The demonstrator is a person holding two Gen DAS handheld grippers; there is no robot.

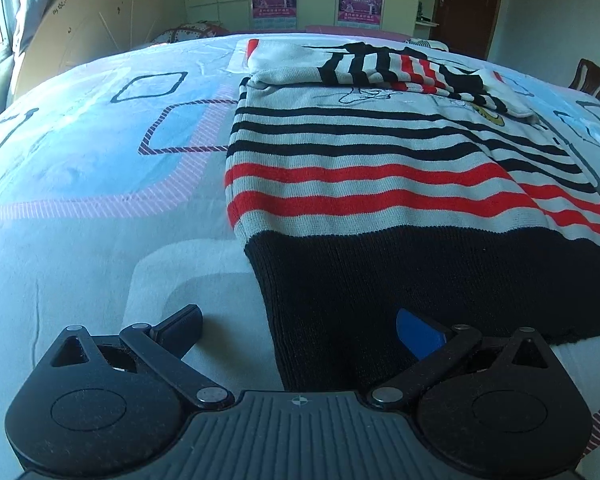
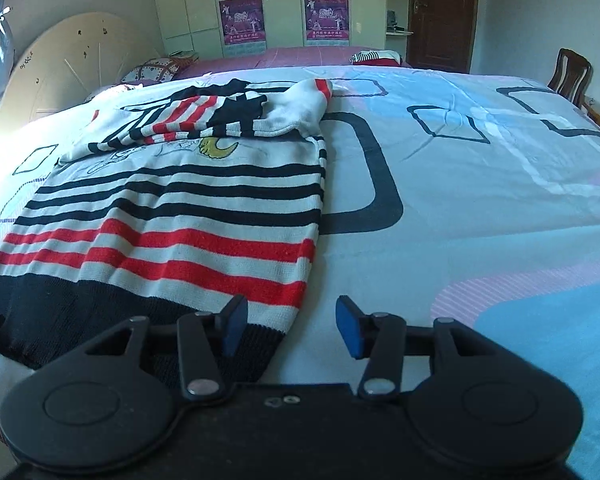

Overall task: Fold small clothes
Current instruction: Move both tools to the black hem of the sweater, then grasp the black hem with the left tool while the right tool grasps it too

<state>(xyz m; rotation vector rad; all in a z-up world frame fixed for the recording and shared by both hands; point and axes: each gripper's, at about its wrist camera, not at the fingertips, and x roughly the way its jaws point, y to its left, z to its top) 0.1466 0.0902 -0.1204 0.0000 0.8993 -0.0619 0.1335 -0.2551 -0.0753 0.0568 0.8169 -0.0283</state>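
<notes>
My striped red, black and white knit sweater [image 1: 380, 184] lies flat on the bed [image 2: 480, 200], sleeves folded in; my left claw [image 1: 300, 334] and right claw [image 2: 288, 326] hang spread at its black hem corners, ready to lift.

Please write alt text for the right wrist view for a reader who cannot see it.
A striped sweater in black, red and white lies flat on a patterned bedsheet, its sleeves folded across the chest. The open right gripper hovers at its black hem's right corner, holding nothing.
</notes>
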